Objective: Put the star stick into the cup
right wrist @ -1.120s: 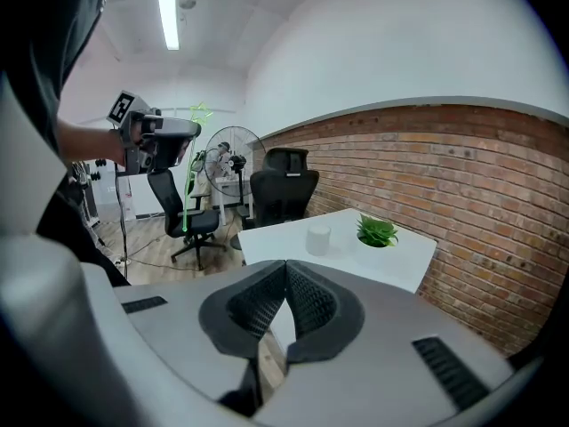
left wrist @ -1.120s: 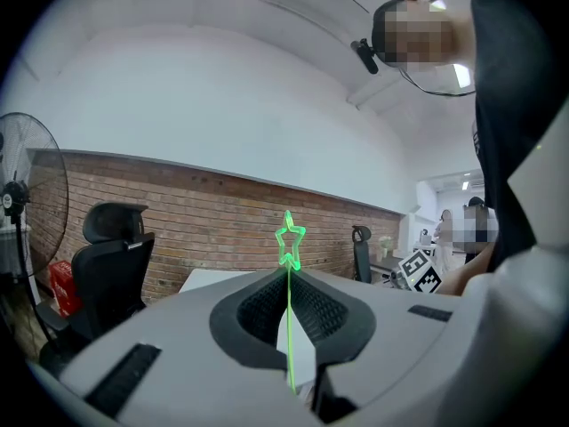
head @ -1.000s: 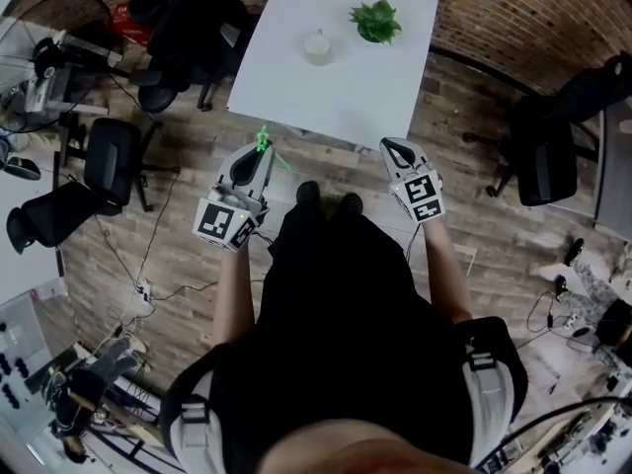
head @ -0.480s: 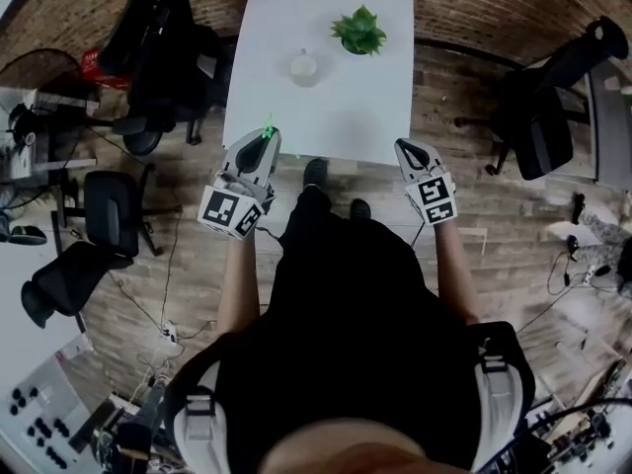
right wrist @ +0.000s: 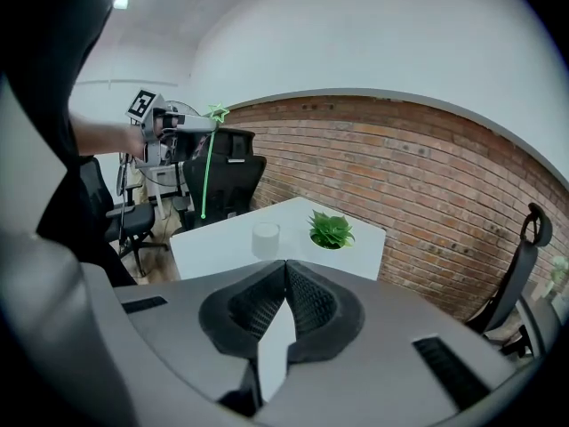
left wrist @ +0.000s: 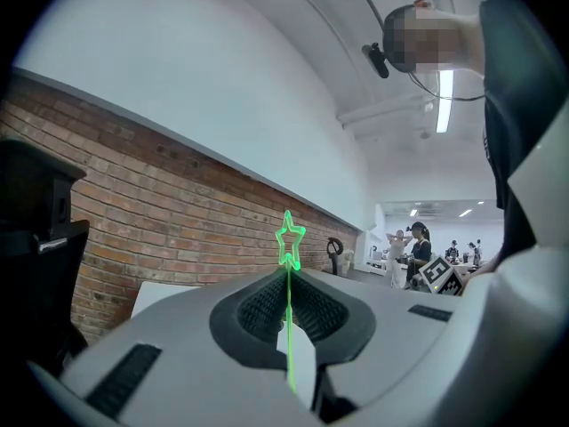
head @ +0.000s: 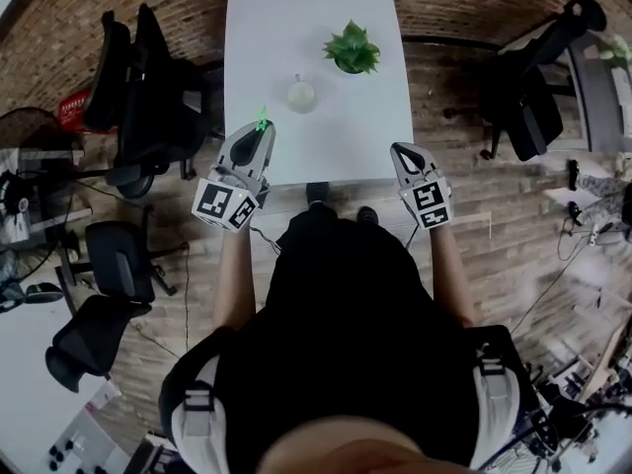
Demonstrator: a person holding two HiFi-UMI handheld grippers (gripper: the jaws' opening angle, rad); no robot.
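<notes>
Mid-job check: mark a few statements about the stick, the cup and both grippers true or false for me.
1. The left gripper is shut on the star stick. True.
2. The star stick sits in the cup. False: it is in the left gripper, apart from the cup.
3. The right gripper holds the plant. False: its jaws are together on nothing; the plant stands on the table.
4. The cup and the plant both stand on the white table. True.

The left tongs [head: 259,136] have carried the star stick [head: 262,118] over the table [head: 296,18].
</notes>
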